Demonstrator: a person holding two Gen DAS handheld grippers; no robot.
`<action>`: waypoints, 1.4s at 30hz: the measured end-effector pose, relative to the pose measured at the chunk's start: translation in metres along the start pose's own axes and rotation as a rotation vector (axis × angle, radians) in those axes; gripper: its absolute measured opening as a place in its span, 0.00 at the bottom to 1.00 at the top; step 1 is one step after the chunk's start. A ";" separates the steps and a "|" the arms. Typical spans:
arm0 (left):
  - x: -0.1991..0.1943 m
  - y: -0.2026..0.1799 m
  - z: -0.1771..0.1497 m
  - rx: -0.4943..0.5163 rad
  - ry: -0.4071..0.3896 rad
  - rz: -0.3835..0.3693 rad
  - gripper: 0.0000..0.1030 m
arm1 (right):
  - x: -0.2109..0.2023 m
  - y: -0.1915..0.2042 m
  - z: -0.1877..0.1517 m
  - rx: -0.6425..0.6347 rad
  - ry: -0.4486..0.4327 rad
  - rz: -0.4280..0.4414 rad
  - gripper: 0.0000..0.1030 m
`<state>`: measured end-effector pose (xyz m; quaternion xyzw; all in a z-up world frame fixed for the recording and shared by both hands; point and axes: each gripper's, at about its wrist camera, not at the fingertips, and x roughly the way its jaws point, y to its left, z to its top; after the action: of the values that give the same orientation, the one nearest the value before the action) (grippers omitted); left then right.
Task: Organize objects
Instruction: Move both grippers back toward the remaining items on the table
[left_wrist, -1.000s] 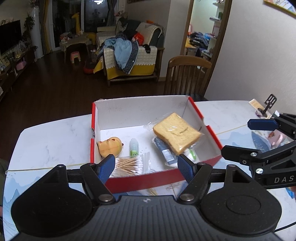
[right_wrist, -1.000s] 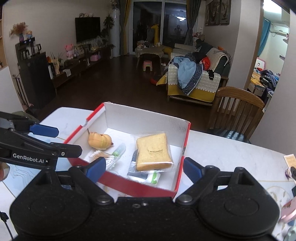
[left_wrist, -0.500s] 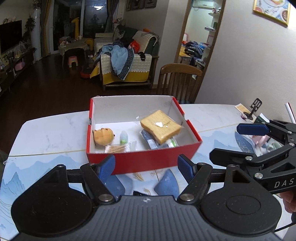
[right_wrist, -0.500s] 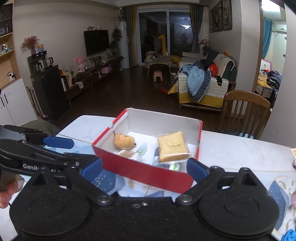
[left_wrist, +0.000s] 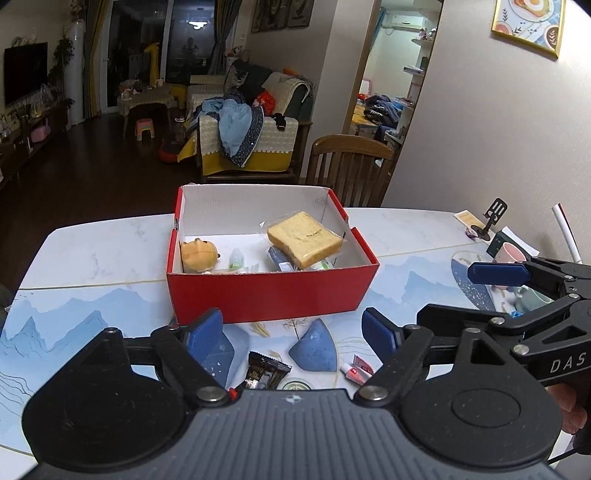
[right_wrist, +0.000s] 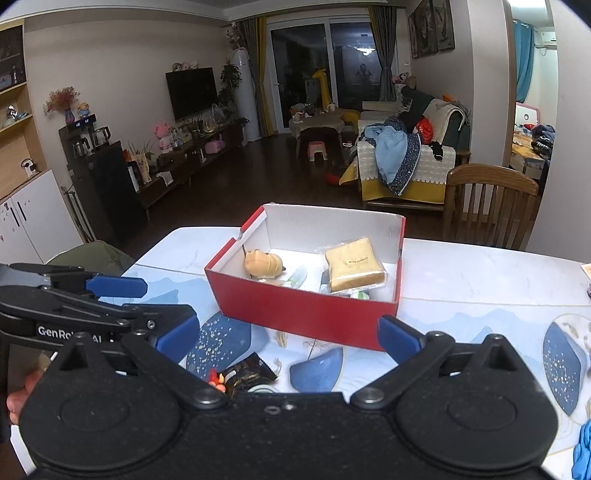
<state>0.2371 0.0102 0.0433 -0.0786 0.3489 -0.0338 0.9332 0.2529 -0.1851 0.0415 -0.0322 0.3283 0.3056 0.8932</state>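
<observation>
Both the left gripper (left_wrist: 291, 332) and right gripper (right_wrist: 288, 334) hover spread and empty before the red box (left_wrist: 271, 295). A dark snack packet (left_wrist: 266, 373) lies on the table near them; 1 level, centred pinch should lift it cleanly.

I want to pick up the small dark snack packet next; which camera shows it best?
The right wrist view: the dark snack packet lies unblocked before the red box. In the left wrist view the packet is partly hidden behind the camera housing.
</observation>
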 end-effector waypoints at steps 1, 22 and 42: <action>-0.001 -0.001 -0.002 -0.001 -0.001 -0.001 0.80 | 0.000 0.001 -0.002 -0.002 0.001 0.000 0.99; 0.016 -0.001 -0.074 -0.028 0.087 0.013 0.99 | 0.012 -0.021 -0.063 0.081 0.079 -0.045 1.00; 0.067 -0.016 -0.141 0.024 0.164 0.032 0.99 | 0.064 -0.027 -0.108 0.101 0.222 -0.069 0.99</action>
<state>0.1948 -0.0307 -0.1028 -0.0587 0.4250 -0.0294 0.9028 0.2448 -0.2016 -0.0858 -0.0320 0.4390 0.2521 0.8618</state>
